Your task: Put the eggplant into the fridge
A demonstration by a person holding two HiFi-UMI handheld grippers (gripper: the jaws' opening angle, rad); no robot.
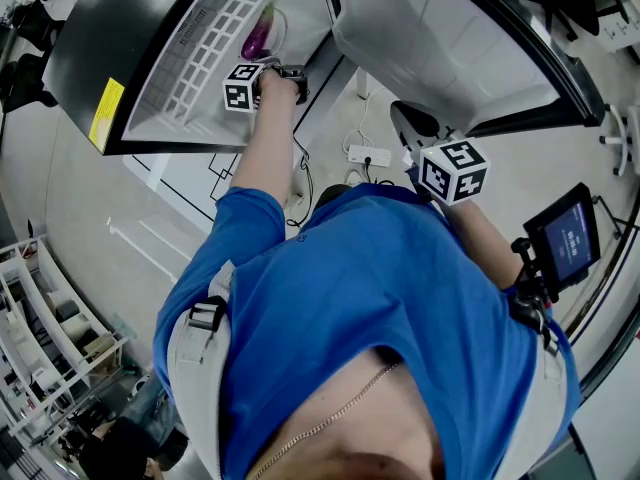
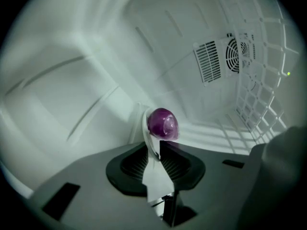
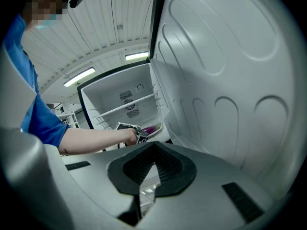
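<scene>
Basically, left gripper (image 2: pixel 157 150) sits barely parted at the eggplant (image 2: pixel 163 123) inside the fridge (image 2: pixel 96 56), probably releasing it (right gripper (image 3: pixel 154 145) shut, empty).

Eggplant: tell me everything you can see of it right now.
The eggplant is smooth, glossy and deep purple, its rounded end facing the left gripper view with a highlight on the skin. It is inside the fridge, low near the white floor, at the tips of the left tool, whose jaws stand slightly apart; whether the pads touch it is unclear. In the head view it looks elongated, beside the wire rack.
</scene>
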